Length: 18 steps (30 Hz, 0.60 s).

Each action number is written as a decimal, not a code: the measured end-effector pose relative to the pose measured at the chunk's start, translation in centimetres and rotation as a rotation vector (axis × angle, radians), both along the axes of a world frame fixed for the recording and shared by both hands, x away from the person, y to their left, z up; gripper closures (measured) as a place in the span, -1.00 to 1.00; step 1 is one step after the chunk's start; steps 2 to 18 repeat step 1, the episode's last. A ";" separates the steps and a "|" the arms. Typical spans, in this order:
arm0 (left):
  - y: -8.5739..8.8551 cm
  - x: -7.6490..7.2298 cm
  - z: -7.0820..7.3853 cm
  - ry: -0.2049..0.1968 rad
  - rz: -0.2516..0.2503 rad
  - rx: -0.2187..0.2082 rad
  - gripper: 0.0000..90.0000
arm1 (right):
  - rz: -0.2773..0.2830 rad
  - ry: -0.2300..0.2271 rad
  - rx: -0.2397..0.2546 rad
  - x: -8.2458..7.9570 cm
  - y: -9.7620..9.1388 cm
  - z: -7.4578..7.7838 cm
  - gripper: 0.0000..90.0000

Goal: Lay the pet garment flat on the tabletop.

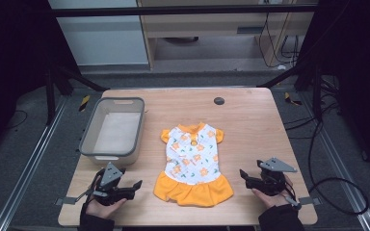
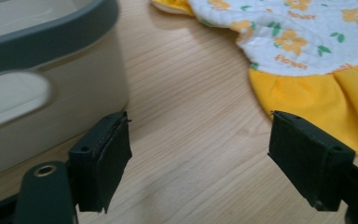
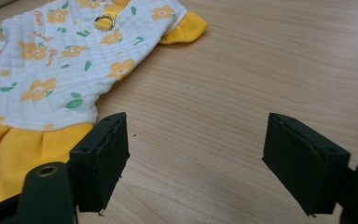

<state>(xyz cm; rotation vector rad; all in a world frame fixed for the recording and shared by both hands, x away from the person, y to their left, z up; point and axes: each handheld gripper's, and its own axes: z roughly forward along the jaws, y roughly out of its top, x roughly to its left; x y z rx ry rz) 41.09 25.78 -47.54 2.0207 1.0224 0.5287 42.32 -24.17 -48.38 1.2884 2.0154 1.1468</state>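
A: High view. Where does the dress (image 1: 193,163) lie, and which way does it point?

B: Flat near the middle of the wooden table (image 1: 250,120), just right of the grey bin (image 1: 113,131). Its long axis runs from the near edge to the far edge: orange collar toward the far side, ruffled orange skirt toward the person. The 2 short sleeves spread left and right.

A: And the grippers there?

B: The left gripper (image 1: 136,186) sits near the skirt's left corner, the right gripper (image 1: 244,174) near its right corner. Both are released, jaws apart, nothing between them, neither touching the cloth.

A: Left gripper view?

B: The 2 black jaws stand wide over bare wood grain. The dress (image 2: 307,56) lies beyond them to the upper right: a white quilted bodice printed with orange flowers and green leaves, then a gathered yellow-orange skirt. The bin (image 2: 51,84) is at upper left, smooth pale plastic walls, darker grey rounded rim, an oval handle recess.

A: Right gripper view?

B: Again 2 jaws open on nothing. The dress (image 3: 51,70) lies to the upper left, a small metal ring (image 3: 104,20) on an orange strip near the collar, 1 orange sleeve cuff toward the top
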 end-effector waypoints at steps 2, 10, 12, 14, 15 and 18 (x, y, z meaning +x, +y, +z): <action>0.7 0.0 -0.1 0.004 0.020 -0.013 -0.57 | -0.001 0.000 0.000 0.0 -0.1 0.0 -0.53; 0.7 0.0 -0.1 0.004 0.020 -0.013 -0.57 | -0.001 0.000 0.000 0.0 -0.1 0.0 -0.53; 0.7 0.0 -0.1 0.004 0.020 -0.013 -0.57 | -0.001 0.000 0.000 0.0 -0.1 0.0 -0.53; 0.7 0.0 -0.1 0.004 0.020 -0.013 -0.57 | -0.001 0.000 0.000 0.0 -0.1 0.0 -0.53; 0.7 0.0 -0.1 0.004 0.020 -0.013 -0.57 | -0.001 0.000 0.000 0.0 -0.1 0.0 -0.53; 0.7 0.0 -0.1 0.004 0.020 -0.013 -0.57 | -0.001 0.000 0.000 0.0 -0.1 0.0 -0.53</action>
